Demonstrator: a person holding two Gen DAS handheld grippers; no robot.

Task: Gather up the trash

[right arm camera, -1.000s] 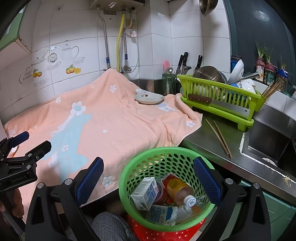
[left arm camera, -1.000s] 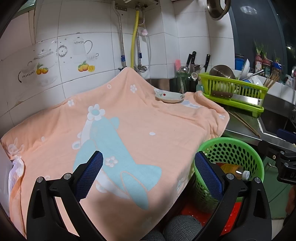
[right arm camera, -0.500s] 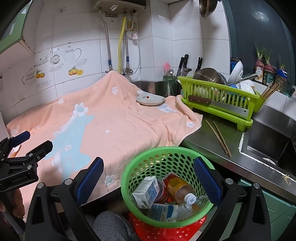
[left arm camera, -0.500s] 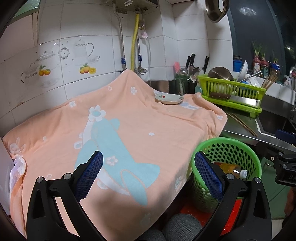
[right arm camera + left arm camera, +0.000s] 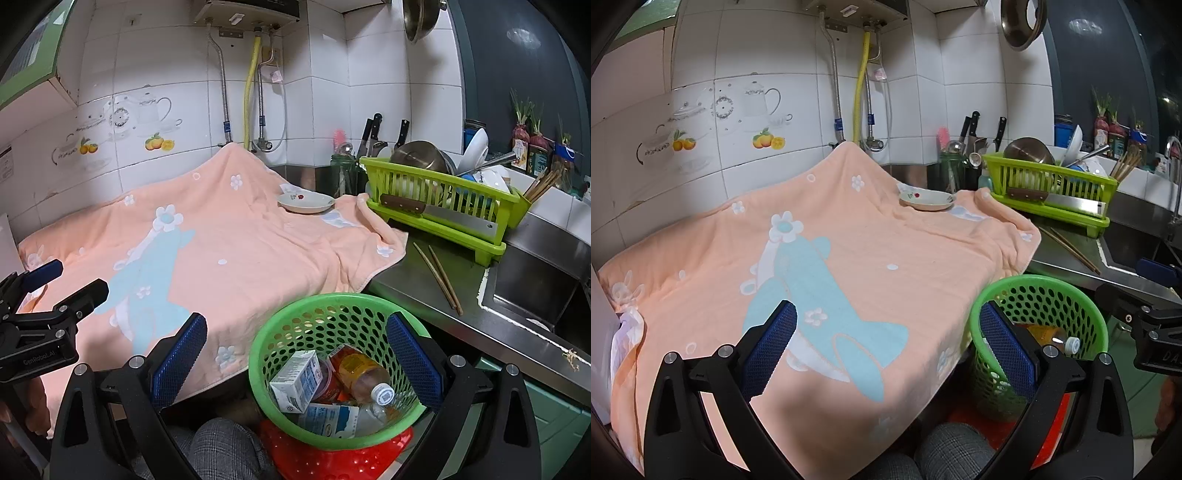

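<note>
A peach towel point(image 5: 849, 258) with a pale blue figure and white flowers covers most of the counter, spreading from the tiled wall at the far side to the near edge, where it hangs over. To its right runs the bare steel counter point(image 5: 406, 273), ending in a sink point(image 5: 535, 288) at far right. A lime green dish rack point(image 5: 439, 206) stands on that counter at the far right, loaded with a metal pot, bowls and a cleaver lying along its front. Below the counter's near edge stands the green perforated basket point(image 5: 332, 325), stacked on a red one point(image 5: 332, 458) (only its rim shows). The trash lies inside the green basket: a small white carton point(image 5: 295, 380), a plastic bottle point(image 5: 365, 376) with a white cap on its side, and another blue and white carton point(image 5: 325, 421) under them.

A small white saucer point(image 5: 306, 202) sits on the far right part of the towel, near the rack. Two chopsticks point(image 5: 437, 273) lie loose on the steel between the towel and the sink.

The left gripper point(image 5: 886, 343) hovers over the near part of the towel, jaws spread wide with nothing between them. The right gripper point(image 5: 295, 354) hangs above the basket, likewise released and empty
</note>
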